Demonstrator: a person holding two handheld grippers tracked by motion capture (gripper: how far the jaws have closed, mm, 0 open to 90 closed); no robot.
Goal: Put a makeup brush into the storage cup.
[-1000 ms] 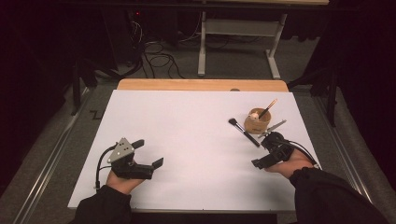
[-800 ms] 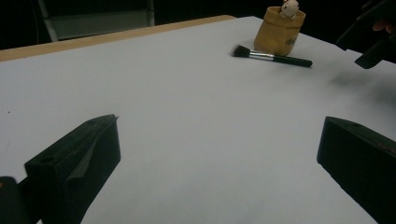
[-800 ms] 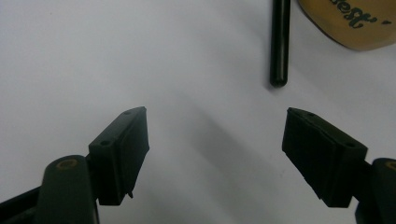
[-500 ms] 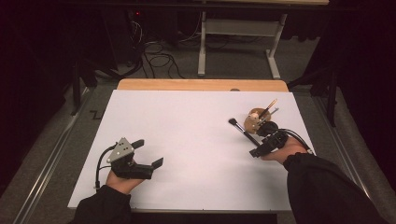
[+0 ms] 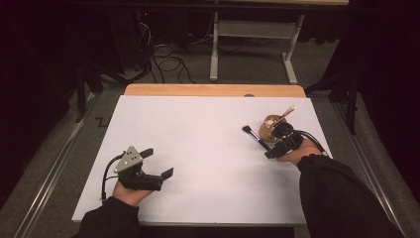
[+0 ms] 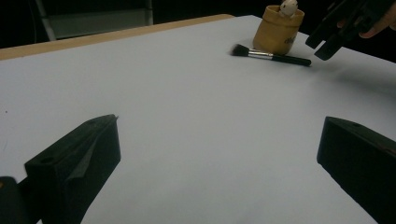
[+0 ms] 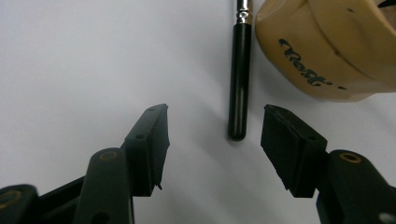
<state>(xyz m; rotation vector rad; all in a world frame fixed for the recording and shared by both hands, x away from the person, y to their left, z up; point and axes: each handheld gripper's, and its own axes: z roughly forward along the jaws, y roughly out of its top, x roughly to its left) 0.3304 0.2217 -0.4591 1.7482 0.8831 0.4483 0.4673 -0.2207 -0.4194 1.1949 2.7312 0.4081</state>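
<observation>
Two grippers on the table, but only one is doing anything. The right gripper (image 5: 272, 152) is lined up on the brush (image 7: 239, 70), a black-handled makeup brush lying flat on the white sheet (image 5: 198, 148) just beside the wooden cup (image 5: 270, 127). In the right gripper view the handle's blunt end sits right between the jaw tips, a bit nearer the right-hand one, with gaps on both sides. So the claw is released, nothing pinched, though its jaws have just been closing in around that handle end.

Left gripper (image 5: 156, 162) is parked near the front left of the sheet, jaws spread wide, holding nothing, well apart from the brush. From its view you can see the brush (image 6: 271, 55) lying in front of the cup (image 6: 279, 29), which already has another brush standing in it.

My read: this is the grab step, and the brush likely goes into the cup after. Next move needs a little push forward so more handle sits between the pads, then a squeeze. Only the very tip is covered now, so closing here risks the handle squirting out or swinging into the cup, which is almost touching it.
</observation>
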